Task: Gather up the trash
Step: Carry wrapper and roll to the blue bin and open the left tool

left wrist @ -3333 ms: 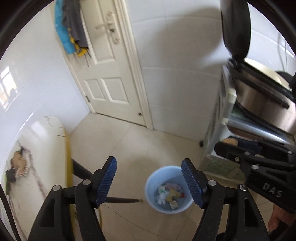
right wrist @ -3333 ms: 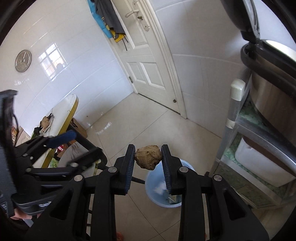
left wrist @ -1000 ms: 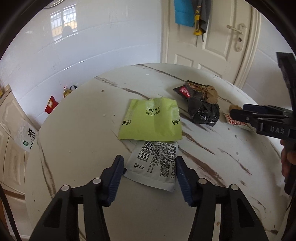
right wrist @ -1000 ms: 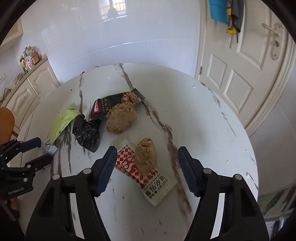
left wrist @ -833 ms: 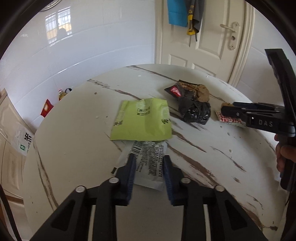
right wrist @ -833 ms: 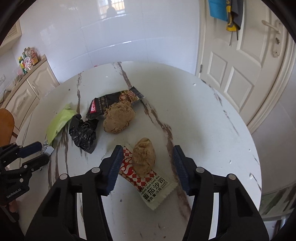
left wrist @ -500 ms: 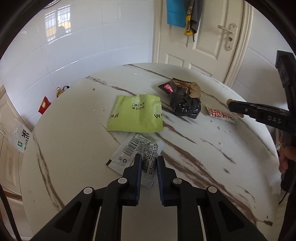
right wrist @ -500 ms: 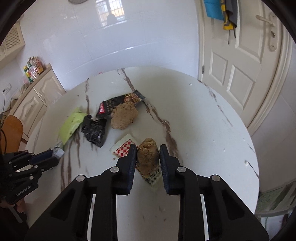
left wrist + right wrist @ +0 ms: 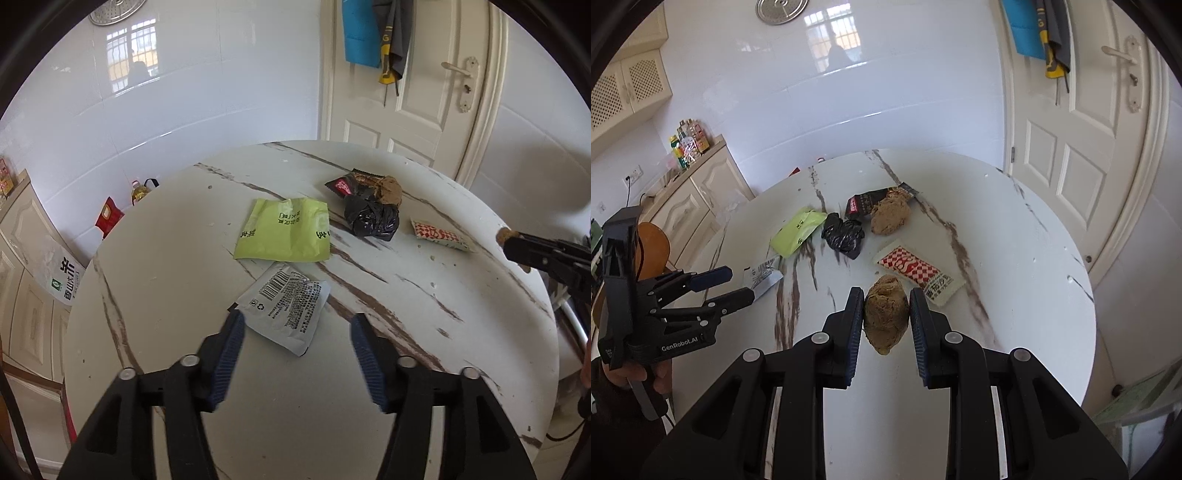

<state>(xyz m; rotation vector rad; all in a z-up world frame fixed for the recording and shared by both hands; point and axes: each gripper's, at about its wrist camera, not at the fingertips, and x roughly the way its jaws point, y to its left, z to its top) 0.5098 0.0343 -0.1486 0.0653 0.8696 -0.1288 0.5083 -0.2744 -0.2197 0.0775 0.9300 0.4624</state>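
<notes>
Near half of table point(image 9: 155, 258) bare; wrappers, black bag point(image 9: 371, 218) crowd far middle.

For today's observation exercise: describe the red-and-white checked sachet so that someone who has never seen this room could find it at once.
Start at the round marble-veined table before the white door. Near its middle lies a litter cluster: a green packet, a crumpled black bag and a brown crumpled ball. The sachet lies flat on the door side, the only piece with a red-and-white chequer print.

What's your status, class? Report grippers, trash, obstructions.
Right gripper shut on brown lump, lifted off table. Left gripper just reopened, empty; white wrapper lies flat between its fingers. Nothing in the way.
</notes>
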